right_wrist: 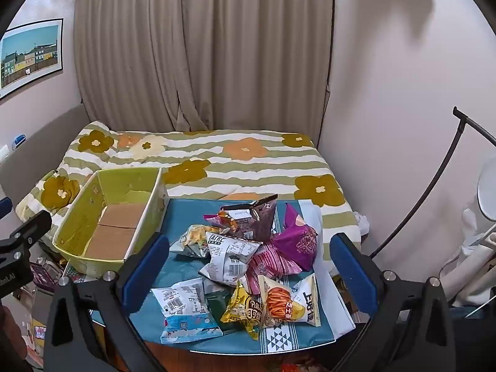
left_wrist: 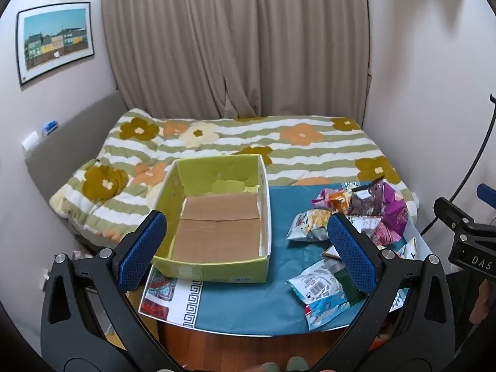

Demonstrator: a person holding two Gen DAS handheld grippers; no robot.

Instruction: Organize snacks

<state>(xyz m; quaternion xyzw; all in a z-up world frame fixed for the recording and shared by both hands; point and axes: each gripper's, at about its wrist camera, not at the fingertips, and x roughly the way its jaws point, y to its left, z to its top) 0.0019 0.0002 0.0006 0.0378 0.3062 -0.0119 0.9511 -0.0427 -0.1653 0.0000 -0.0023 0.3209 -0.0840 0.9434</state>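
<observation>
A loose heap of snack packets point(right_wrist: 248, 263) lies on the right half of the bench point(right_wrist: 186, 266), on its teal cloth: crinkled foil bags in white, purple, pink, yellow and brown, several overlapping. A green cardboard box point(left_wrist: 217, 217) with a bare brown floor sits at the bench's far left corner. Both left tongs point(left_wrist: 248, 248) and right tongs point(right_wrist: 251, 266) are spread wide, gripping nothing.

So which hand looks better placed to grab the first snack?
Probably the right. The right gripper, open, faces the snack pile directly, while the left gripper, also open, faces the empty box.
</observation>
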